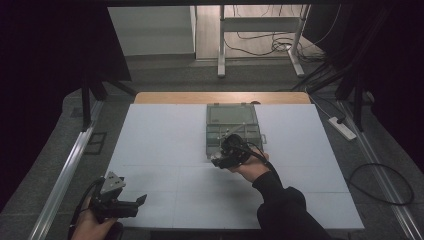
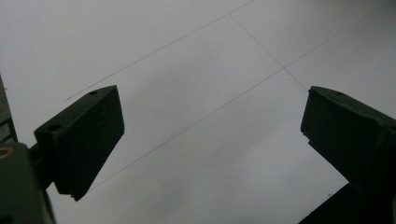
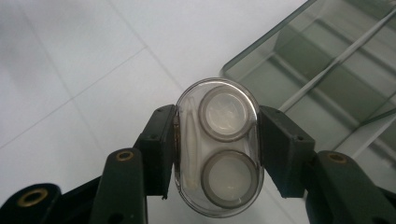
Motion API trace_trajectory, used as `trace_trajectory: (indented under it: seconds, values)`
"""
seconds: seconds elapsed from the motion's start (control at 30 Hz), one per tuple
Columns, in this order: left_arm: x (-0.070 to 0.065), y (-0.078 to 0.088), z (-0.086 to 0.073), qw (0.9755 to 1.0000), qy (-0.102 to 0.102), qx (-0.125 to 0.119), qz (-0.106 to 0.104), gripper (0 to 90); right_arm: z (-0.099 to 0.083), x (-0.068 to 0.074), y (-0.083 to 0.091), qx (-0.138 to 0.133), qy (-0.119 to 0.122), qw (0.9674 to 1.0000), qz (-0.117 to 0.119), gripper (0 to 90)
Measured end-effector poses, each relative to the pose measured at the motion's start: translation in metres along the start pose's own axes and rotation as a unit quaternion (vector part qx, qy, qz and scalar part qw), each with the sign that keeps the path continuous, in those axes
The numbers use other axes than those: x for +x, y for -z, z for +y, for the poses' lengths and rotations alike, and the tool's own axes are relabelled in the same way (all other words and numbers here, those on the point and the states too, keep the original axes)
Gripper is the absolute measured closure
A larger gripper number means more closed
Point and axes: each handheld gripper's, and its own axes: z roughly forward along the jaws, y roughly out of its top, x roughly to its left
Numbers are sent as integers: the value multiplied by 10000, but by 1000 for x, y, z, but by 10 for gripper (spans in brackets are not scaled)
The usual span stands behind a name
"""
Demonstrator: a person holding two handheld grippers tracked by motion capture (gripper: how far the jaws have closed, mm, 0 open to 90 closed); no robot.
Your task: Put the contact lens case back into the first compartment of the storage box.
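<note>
My right gripper is shut on a clear oval contact lens case with two round wells and a small white stick inside. It hangs above the white table near the front left corner of a clear compartment box. In the high view the right gripper is at the near edge of that open box in the middle of the table. My left gripper sits low at the front left with its jaws wide apart and nothing between them, and its black fingers hover over bare table.
The white table top has thin seam lines and a wooden strip along its far edge. A metal rail runs along the left side. A power strip and cables lie on the floor to the right, and a white desk frame stands beyond.
</note>
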Motion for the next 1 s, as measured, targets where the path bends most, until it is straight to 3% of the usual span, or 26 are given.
trace_trajectory:
  seconds: [0.37, 0.63, 1.0]
  values:
    - [0, 0, 0, 10000, 4, -14, -9, 60, 16, -12, -9, -226, -307, 9992, -149, 489]
    - [0, 0, 0, 10000, 6, -18, -17, 60, 25, -24, -18, -385, -672, 9966, -289, 489]
    - [0, 0, 0, 10000, -14, -6, -11, 60, 37, -35, -25, -531, -934, 9932, -450, 488]
